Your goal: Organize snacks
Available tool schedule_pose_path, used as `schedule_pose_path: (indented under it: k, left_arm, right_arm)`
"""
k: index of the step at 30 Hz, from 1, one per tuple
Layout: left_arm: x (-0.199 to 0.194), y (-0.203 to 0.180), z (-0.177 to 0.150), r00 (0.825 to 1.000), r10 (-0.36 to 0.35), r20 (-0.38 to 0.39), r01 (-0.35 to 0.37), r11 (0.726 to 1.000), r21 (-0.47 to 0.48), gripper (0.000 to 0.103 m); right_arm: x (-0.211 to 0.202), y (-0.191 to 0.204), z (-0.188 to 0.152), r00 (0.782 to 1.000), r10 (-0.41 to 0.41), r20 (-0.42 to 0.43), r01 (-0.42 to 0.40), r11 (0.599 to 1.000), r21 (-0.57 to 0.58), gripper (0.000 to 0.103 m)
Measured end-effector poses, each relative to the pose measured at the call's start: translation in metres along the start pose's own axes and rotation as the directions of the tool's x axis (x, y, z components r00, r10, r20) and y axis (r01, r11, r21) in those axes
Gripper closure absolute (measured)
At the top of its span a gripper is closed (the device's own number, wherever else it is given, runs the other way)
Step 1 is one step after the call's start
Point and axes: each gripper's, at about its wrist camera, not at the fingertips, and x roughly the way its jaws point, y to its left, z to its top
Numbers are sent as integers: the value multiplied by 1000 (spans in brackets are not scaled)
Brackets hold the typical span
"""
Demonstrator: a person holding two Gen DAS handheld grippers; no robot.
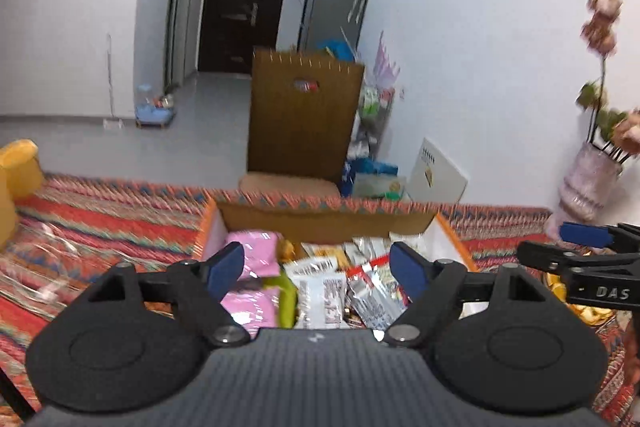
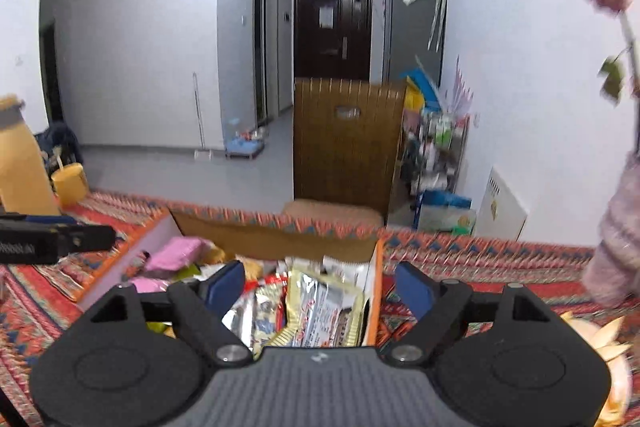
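Observation:
An open cardboard box (image 1: 328,221) with orange edges sits on the patterned tablecloth and holds several snack packets. Pink packets (image 1: 256,251) lie at its left, white and silver packets (image 1: 360,287) at its right. My left gripper (image 1: 316,269) is open and empty, hovering over the box. My right gripper (image 2: 320,285) is open and empty above the box's right wall (image 2: 374,291), with a gold-and-white packet (image 2: 324,311) just below it. The right gripper shows at the right edge of the left wrist view (image 1: 560,247); the left gripper shows at the left edge of the right wrist view (image 2: 60,239).
A pink vase with flowers (image 1: 588,183) stands at the table's right end. A gold dish (image 1: 588,307) lies to the right of the box. A yellow bottle (image 2: 20,163) stands at the left. A wooden chair back (image 1: 300,119) is behind the table.

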Motion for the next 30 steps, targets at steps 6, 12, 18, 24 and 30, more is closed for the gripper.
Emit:
schedule_pose_path:
  k: [6, 12, 18, 24, 30]
  left_arm:
    - [-107, -10, -4, 994, -12, 109, -1, 994, 113, 5]
    - [-208, -23, -32, 979, 7, 205, -39, 987, 155, 3]
    - [-300, -35, -75, 957, 4, 290, -61, 980, 189, 0]
    - [-381, -48, -141, 924, 9, 382, -94, 974, 204, 0]
    - [-436, -41, -224, 911, 28, 411, -109, 979, 174, 0]
  right_arm:
    - [-103, 7, 6, 994, -7, 109, 9, 1000, -19, 9]
    - [-194, 17, -15, 982, -12, 187, 21, 999, -47, 0]
    - [-280, 26, -57, 964, 14, 267, -1, 999, -50, 0]
    - [-359, 34, -118, 951, 56, 304, -32, 996, -84, 0]
    - [-425, 51, -189, 940, 86, 329, -52, 993, -109, 0]
